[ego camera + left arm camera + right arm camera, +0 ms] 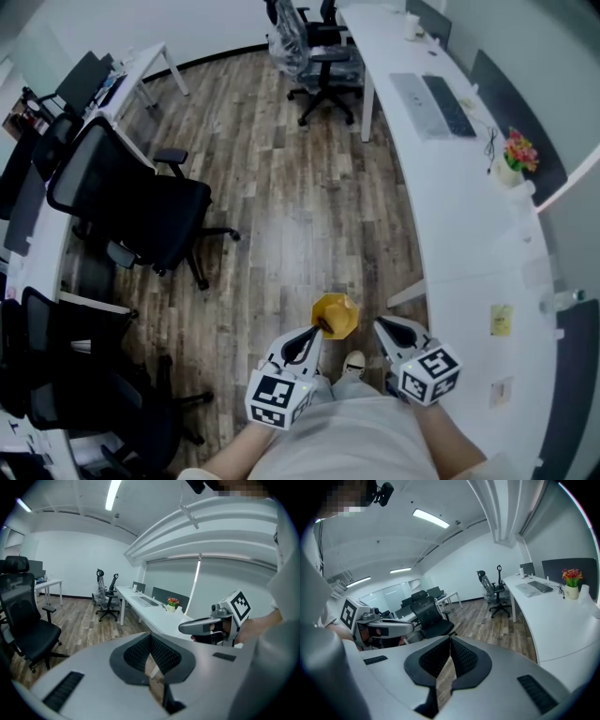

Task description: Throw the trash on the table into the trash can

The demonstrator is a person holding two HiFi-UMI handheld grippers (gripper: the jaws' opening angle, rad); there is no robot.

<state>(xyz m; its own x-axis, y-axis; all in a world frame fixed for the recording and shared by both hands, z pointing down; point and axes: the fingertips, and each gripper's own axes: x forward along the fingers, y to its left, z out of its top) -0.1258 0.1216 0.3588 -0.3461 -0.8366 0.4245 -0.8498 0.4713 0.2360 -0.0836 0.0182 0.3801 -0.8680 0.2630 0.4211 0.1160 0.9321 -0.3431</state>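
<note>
My left gripper (321, 327) and right gripper (380, 324) are held side by side in front of the person's body, over the wooden floor. Both are shut, and nothing shows between the jaws in either gripper view. A small yellow bin (337, 315) stands on the floor below; in the head view the left gripper's tip overlaps its edge. On the long white desk (469, 234) at the right lie a yellow slip of paper (501, 320) and a small pale scrap (502, 390). The left gripper view shows the right gripper (183, 628) beside it.
The desk also carries a laptop (417, 101), a keyboard (452, 105) and a pot of flowers (517, 154). Black office chairs (141, 202) stand at the left, and more chairs (319, 56) at the far end. A shoe (353, 362) shows between the grippers.
</note>
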